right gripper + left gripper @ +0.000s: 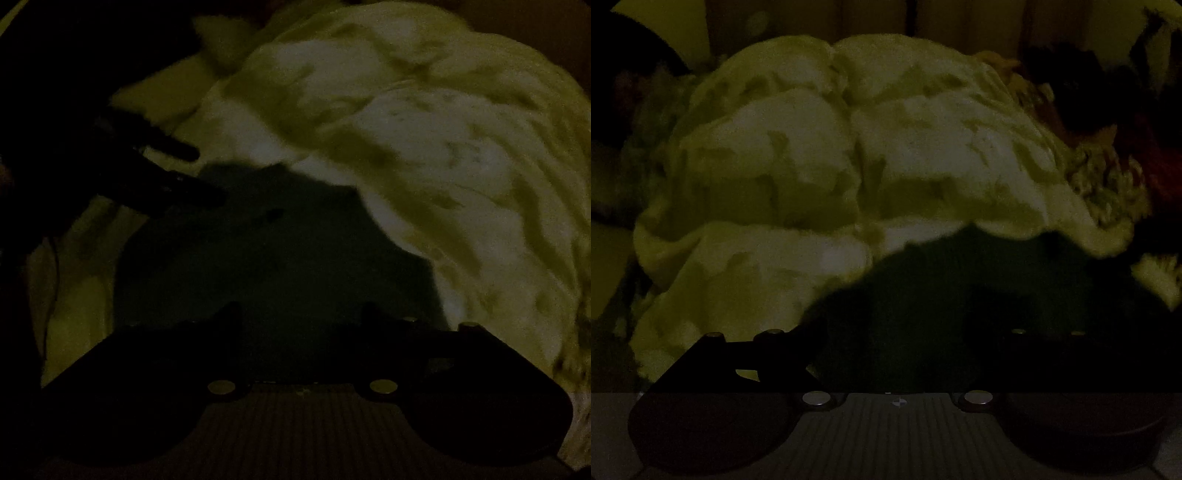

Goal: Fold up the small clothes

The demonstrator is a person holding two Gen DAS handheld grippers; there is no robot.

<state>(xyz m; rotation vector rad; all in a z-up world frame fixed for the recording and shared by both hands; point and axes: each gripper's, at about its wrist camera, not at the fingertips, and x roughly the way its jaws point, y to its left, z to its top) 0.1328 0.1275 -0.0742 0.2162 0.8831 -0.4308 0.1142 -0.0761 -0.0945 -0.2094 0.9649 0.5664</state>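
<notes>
The light is very dim. A dark green garment (pixel 277 251) lies flat on pale quilted bedding (pixel 443 147). My right gripper (pixel 301 314) hovers low over the garment's near part, jaws apart, nothing pinched between them. My left gripper (pixel 207 173) reaches in from the left. Its two dark fingers stand apart at the garment's far left corner, with pale bedding showing between them. In the left wrist view the same garment (pixel 942 288) fills the lower middle, with the left gripper (pixel 894 325) over its edge. The fingertips blend into the dark cloth.
The quilted bedding (pixel 812 147) spreads wide in rumpled folds. A patterned, fringed cloth (pixel 1108 184) and a dark red thing (pixel 1152 162) lie at its right side. A wooden panel (pixel 886 14) stands behind the bed.
</notes>
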